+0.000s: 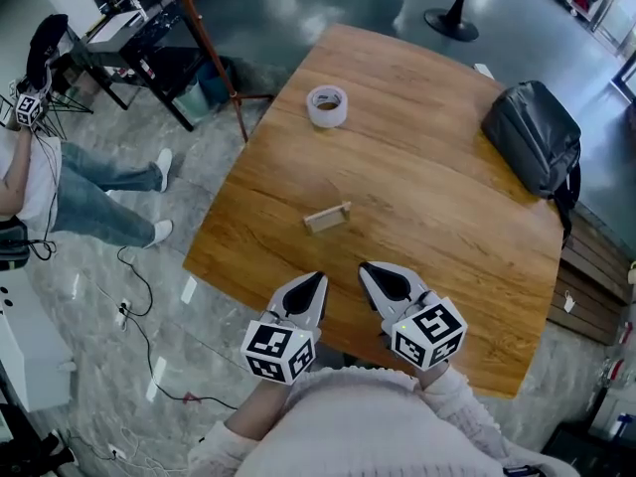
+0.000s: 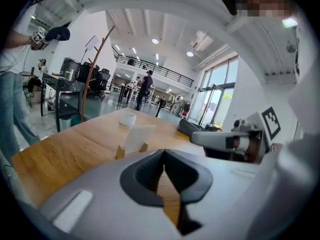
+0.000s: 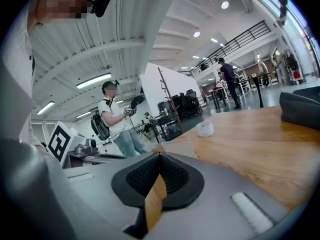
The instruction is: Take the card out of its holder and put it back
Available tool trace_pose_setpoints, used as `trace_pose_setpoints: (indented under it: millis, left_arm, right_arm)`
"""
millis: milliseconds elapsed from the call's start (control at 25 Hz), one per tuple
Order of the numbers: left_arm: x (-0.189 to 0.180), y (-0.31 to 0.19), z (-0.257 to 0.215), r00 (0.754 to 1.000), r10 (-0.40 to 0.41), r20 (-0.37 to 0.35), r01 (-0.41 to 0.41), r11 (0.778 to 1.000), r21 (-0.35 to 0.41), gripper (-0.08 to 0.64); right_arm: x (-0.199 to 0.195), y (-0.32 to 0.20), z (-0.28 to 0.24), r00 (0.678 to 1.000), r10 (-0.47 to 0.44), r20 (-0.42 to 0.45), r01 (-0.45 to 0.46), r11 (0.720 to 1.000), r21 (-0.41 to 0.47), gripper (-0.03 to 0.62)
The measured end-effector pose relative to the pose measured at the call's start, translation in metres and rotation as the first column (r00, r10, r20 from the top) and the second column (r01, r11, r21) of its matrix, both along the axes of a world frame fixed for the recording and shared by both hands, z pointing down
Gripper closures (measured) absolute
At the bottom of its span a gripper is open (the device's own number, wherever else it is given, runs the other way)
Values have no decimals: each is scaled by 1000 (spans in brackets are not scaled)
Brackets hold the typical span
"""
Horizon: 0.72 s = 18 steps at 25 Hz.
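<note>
Card (image 2: 138, 136) is standing upright in its little wooden holder (image 2: 120, 152), so as far as I can tell the task hasn't started. Nothing's been pulled out, which means the whole thing is left to do: grab it, lift it clear, then slot it back in.

Both grippers are over the near edge of the table (image 1: 427, 197), side by side and pointing at the holder. The left gripper (image 1: 316, 284) has its jaws pressed together with nothing between them; all you see through the slit is bare wood. Same for the right gripper (image 1: 370, 272): pads closed on each other and empty.

From the left gripper, the card and holder are straight ahead and a touch to its left, near but not touching. From the right gripper they're ahead and off to its left. The tape roll (image 1: 327, 105) sits well beyond the holder, and a black bag (image 1: 534, 137) is far ahead on the right gripper's side.

My guess is that one gripper has to open before it can pinch the card's top edge, and the other may need to steady the holder, since it looks light enough to tip or slide.
</note>
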State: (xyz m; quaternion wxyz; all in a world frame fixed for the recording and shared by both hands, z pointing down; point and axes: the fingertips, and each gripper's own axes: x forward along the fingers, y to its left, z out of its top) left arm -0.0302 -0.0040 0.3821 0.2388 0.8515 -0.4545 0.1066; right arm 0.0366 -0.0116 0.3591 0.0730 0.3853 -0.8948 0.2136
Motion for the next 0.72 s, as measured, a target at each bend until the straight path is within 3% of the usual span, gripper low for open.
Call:
trace_pose_setpoints:
  millis: [160, 320, 480, 720]
  left_arm:
    - [-9, -18, 6, 1000, 20, 13, -20, 1000, -12, 551]
    - [-15, -35, 17, 996, 21, 84, -21, 1000, -5, 551]
    - [-15, -51, 28, 998, 21, 58, -20, 1000, -16, 551]
    - [-22, -71, 51, 997, -16, 79, 18, 1000, -26, 548]
  right_arm:
    - [-6, -17, 4, 1000, 4, -27, -4, 1000, -10, 592]
    - [-11, -27, 14, 999, -9, -48, 7, 999, -35, 581]
    - [-11, -43, 30, 997, -21, -69, 17, 998, -55, 566]
    - [-13, -71, 48, 996, -62, -62, 59, 997, -59, 535]
